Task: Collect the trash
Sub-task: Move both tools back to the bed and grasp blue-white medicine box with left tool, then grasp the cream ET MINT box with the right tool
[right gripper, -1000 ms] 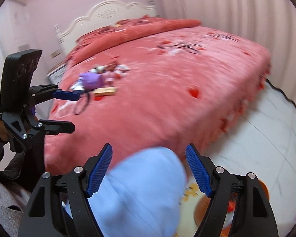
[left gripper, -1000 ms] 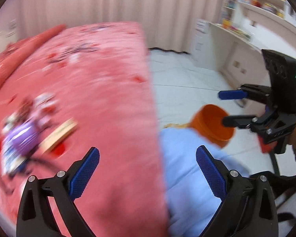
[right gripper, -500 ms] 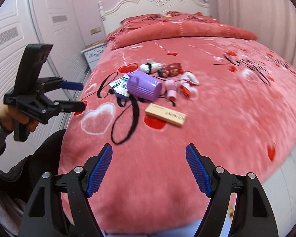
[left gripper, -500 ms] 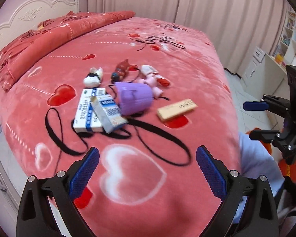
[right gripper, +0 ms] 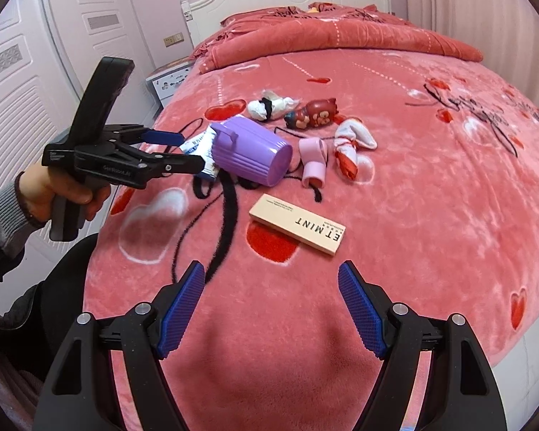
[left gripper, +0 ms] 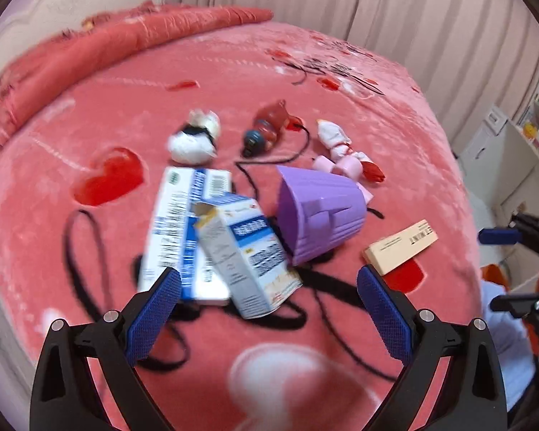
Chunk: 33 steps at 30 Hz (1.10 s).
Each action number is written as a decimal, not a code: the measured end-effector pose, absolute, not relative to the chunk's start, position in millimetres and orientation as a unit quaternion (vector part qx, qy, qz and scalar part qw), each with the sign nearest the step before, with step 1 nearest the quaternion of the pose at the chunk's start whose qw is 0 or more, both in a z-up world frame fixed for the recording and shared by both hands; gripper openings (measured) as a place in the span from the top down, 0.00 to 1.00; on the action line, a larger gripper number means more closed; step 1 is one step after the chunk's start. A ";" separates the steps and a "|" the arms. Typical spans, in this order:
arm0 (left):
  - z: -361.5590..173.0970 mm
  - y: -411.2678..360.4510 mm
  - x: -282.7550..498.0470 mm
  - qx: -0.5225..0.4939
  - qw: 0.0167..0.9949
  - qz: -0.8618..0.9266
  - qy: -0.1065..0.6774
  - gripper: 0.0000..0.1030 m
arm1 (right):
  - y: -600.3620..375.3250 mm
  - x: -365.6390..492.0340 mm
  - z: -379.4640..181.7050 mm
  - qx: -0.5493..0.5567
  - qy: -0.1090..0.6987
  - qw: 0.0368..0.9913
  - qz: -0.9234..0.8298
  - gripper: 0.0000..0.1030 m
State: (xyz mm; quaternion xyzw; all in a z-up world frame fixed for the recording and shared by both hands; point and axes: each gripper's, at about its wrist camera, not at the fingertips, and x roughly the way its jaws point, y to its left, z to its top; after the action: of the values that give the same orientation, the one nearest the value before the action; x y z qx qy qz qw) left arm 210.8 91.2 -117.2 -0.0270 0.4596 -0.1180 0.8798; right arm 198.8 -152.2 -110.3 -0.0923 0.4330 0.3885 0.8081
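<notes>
On the bed (right gripper: 431,197), the boxes (left gripper: 212,240) lie at nine o'clock from the cup (left gripper: 319,212), the flat box (left gripper: 400,248) at four.

plush fuzzy bedspread (right gripper: 431,197); glossy ribbed plastic purple cup (right gripper: 251,154); matt cardboard box (right gripper: 298,223).

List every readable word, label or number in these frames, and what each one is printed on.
"ET MINT": on the flat beige box lying on the bed.
Blue-and-white cartons: printing and barcodes too blurred to read.
Embossed lettering on the left gripper: too small to read.
</notes>
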 end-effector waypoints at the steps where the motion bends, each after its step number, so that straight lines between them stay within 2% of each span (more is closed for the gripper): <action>1: -120.1 90.5 212.8 -0.026 0.880 -0.117 0.460 0.06 | -152.7 200.4 -112.5 -0.091 0.435 0.808 0.387 0.26; 6: -128.2 84.9 221.4 0.006 0.884 -0.102 0.456 0.06 | -156.5 206.6 -118.9 -0.083 0.440 0.807 0.386 0.26; 10: -128.5 85.3 228.1 0.033 0.886 -0.096 0.453 0.32 | -159.4 208.1 -122.1 -0.080 0.442 0.807 0.384 0.26; 15: -128.2 97.6 219.6 0.042 0.879 -0.097 0.465 0.53 | -162.3 210.6 -124.2 -0.073 0.442 0.808 0.382 0.26; 33: -119.4 97.6 200.9 0.011 0.874 -0.118 0.472 0.58 | -163.0 214.4 -128.0 -0.079 0.442 0.808 0.381 0.26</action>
State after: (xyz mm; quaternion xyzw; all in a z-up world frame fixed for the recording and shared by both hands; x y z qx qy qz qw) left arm 200.9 97.6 -119.4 0.0113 0.4719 -0.1178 0.8737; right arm 214.4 -163.0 -128.0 -0.0792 0.4423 0.3813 0.8079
